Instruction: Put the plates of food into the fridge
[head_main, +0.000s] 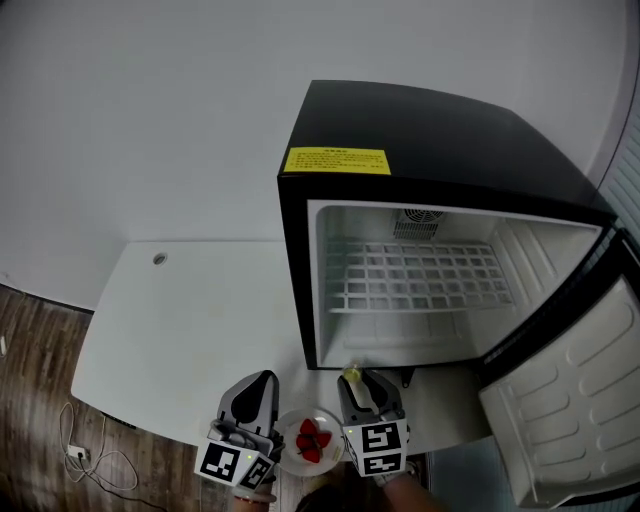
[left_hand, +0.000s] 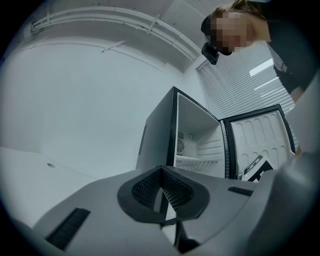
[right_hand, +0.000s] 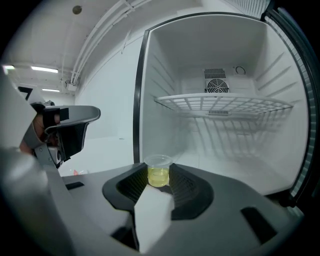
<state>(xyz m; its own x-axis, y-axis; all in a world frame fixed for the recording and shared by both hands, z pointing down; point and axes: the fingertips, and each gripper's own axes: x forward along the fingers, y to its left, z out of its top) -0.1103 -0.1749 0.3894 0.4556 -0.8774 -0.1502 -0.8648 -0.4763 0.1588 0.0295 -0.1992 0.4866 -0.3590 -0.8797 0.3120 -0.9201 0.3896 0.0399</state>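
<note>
Looking down at a white counter (head_main: 190, 330) that's sitting against a plain pale wall (head_main: 150, 120), with dark wood floor (head_main: 40, 400) showing off to the left and a white cable (head_main: 95, 455) lying loose on it. There's a small round hole (head_main: 159, 259) near the counter's back edge. A black mini fridge (head_main: 440, 130) is standing on the counter with its door (head_main: 570, 420) hanging wide open to the right. Inside it's all white, with a wire shelf (head_main: 415, 275) across the middle and a little fan grille (right_hand: 215, 87) on the back wall. Window blinds (left_hand: 245, 85) are showing behind the fridge in the left gripper view. The yellow label (head_main: 336, 160) on the fridge top is carrying a few lines of print, way too small for me to read. The only other markings are the black-and-white squares on the tongs' cubes (head_main: 375, 443). The plate (head_main: 290, 445) of strawberries (head_main: 313, 440) is sitting outside the fridge, down at the counter's near edge between the two tongs. The left tongs (head_main: 266, 380) are pinching tip to tip with nothing between them. The right tongs (head_main: 357, 384) are clamping a small clear cup (right_hand: 159, 176) of yellow liquid, right in front of the open fridge.
</note>
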